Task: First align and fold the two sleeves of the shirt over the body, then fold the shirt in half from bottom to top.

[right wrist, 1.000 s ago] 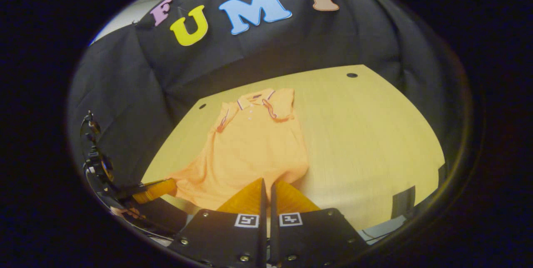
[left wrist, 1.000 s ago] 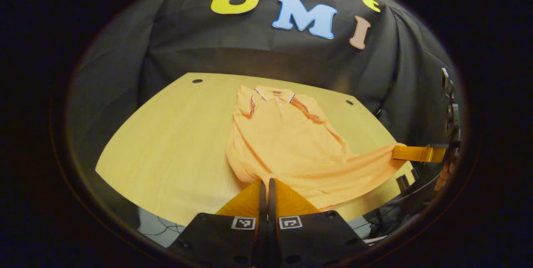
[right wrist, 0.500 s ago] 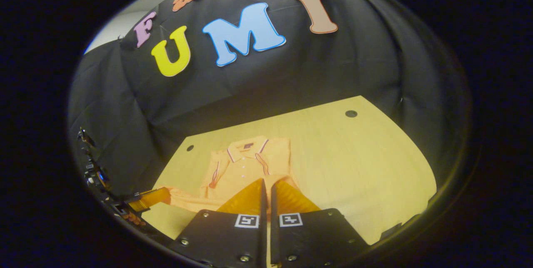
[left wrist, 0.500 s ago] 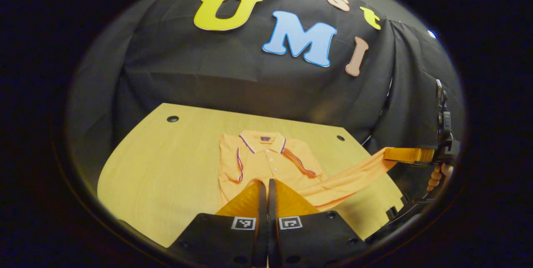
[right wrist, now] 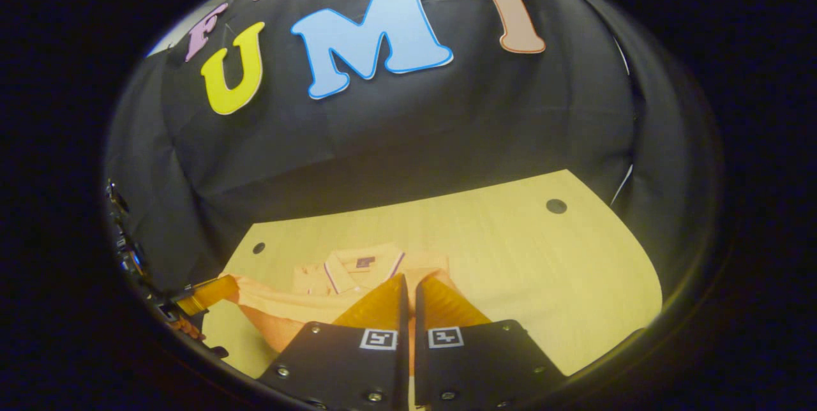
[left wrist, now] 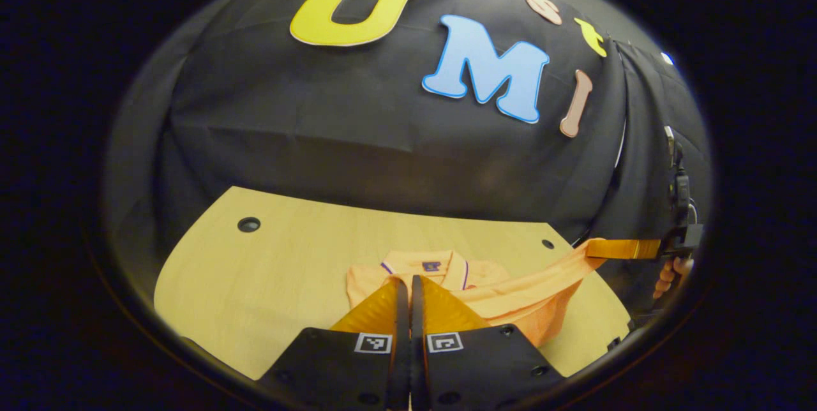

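An orange polo shirt (left wrist: 530,290) lies on the wooden table (left wrist: 268,270), collar (left wrist: 434,265) toward the booth wall. My left gripper (left wrist: 408,278) is shut on the shirt's bottom hem, just short of the collar. In the left gripper view my right gripper (left wrist: 590,248) is at the right, pinching the other hem corner, so the hem hangs as a raised band between them. In the right gripper view the shirt (right wrist: 344,274) lies low at centre-left, with my right gripper (right wrist: 408,277) shut over it and my left gripper (right wrist: 231,283) at the left. The lower body is hidden under the lifted cloth.
The table has a small round hole near each far corner (left wrist: 249,224) (left wrist: 547,244) (right wrist: 556,205). A hand (left wrist: 667,274) holds the right gripper at the far right. The black cloth wall stands close behind the table's far edge.
Both grippers have carried the hem up and forward from the table's near edge toward the collar. The shirt body has doubled over and the wall looms closer.
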Available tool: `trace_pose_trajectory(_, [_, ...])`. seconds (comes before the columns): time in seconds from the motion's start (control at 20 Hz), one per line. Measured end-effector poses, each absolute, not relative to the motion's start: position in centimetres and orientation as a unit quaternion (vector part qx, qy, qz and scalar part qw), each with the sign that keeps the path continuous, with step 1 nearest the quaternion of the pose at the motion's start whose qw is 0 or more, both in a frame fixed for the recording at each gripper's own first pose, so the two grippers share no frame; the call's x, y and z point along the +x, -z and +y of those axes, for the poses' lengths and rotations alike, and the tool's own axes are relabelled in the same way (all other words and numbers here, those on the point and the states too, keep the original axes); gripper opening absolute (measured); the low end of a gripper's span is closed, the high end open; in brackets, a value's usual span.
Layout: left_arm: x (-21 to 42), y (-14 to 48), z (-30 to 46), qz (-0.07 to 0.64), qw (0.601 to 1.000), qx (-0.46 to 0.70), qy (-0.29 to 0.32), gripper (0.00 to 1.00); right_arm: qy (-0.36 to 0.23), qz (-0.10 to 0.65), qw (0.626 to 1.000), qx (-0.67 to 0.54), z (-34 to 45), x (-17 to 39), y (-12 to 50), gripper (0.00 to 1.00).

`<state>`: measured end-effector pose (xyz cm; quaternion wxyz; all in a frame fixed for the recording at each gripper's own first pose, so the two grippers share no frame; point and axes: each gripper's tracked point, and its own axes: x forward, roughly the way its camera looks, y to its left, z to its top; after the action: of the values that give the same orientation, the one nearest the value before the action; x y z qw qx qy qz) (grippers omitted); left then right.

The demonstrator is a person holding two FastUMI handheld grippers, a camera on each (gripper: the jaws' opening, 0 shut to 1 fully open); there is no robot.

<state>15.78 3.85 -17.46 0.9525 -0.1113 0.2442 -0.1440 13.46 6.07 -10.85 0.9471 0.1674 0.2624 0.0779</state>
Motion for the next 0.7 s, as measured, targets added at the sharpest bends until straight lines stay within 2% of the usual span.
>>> trace_pose_trajectory(0.3, [23.0, 20.4, 4.2, 0.234, 0.959, -0.081, 0.138, 0.06, -0.047, 0.274, 0.953, 0.123, 7.1, 20.9, 14.2, 0.04])
trace_pose_trajectory(0.7, [27.6, 26.3, 4.0, 0.249, 0.962, -0.029, 0.107, 0.06, -0.024, 0.308, 0.949, 0.065, 7.4, 23.9, 19.8, 0.06])
